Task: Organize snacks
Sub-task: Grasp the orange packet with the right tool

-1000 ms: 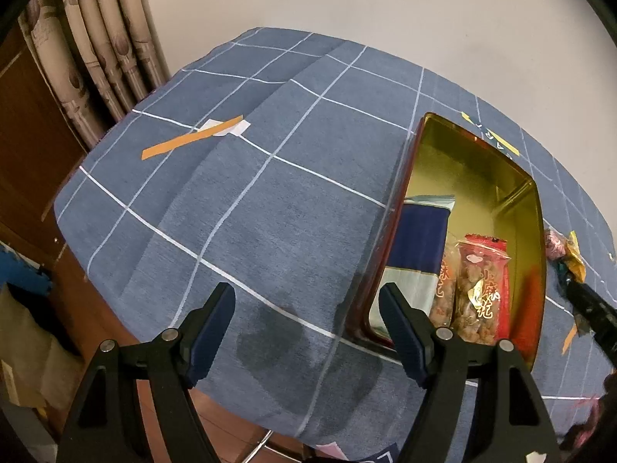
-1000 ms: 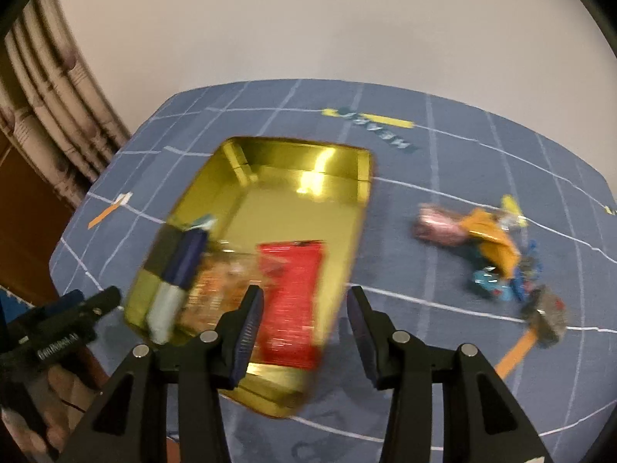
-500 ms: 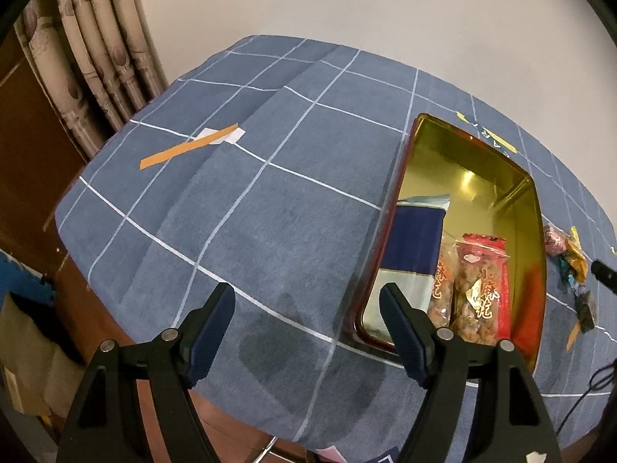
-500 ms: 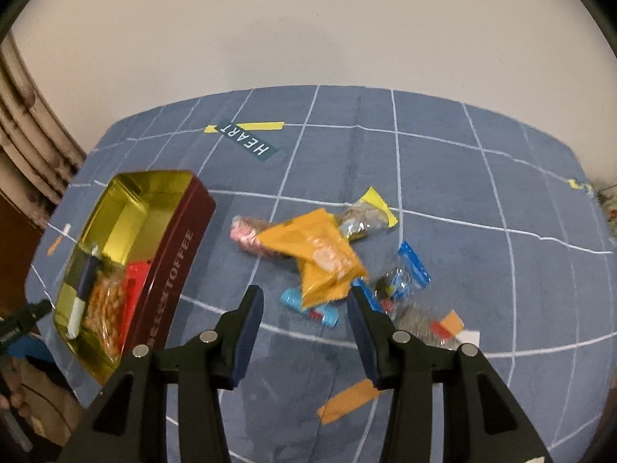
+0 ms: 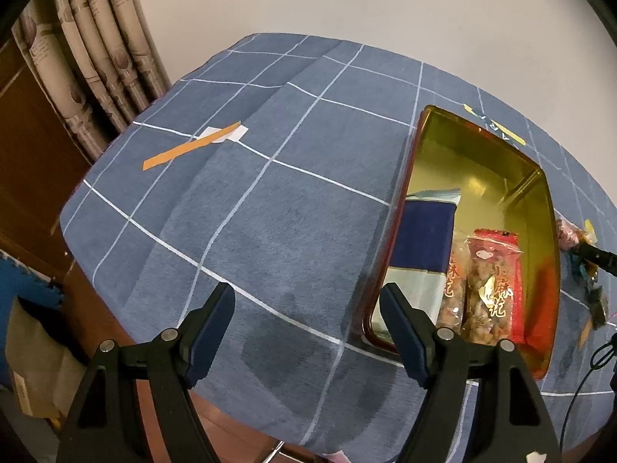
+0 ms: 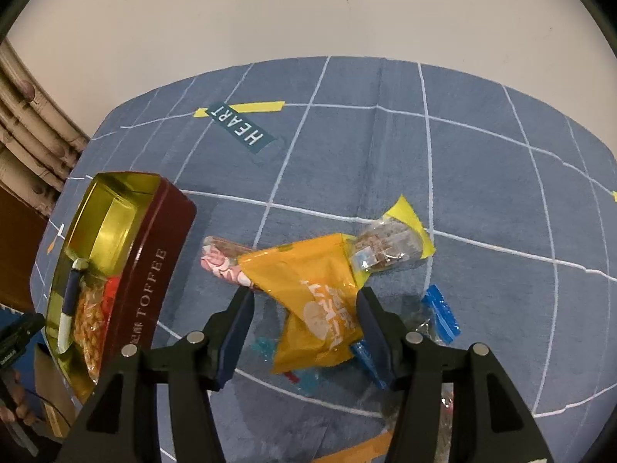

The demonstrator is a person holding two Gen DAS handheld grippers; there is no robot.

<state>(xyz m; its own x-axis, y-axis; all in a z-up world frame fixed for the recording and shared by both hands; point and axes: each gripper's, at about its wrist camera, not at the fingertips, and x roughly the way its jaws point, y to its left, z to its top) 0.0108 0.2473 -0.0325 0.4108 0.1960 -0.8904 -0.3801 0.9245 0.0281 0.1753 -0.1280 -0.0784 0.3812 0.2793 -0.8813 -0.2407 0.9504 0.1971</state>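
A crinkled yellow snack packet [image 6: 320,301] lies between the opening jaws of the right tongs [image 6: 306,332], which point steeply down over a loose heap of wrappers on the blue checked cloth of the bench [image 6: 482,177]; whether the pads touch it cannot be told. The left tongs [image 5: 306,332] hang wide and empty over bare cloth just beside the gold-lined toffee tin [image 5: 486,154], where a red nut packet [image 5: 493,289] lies.
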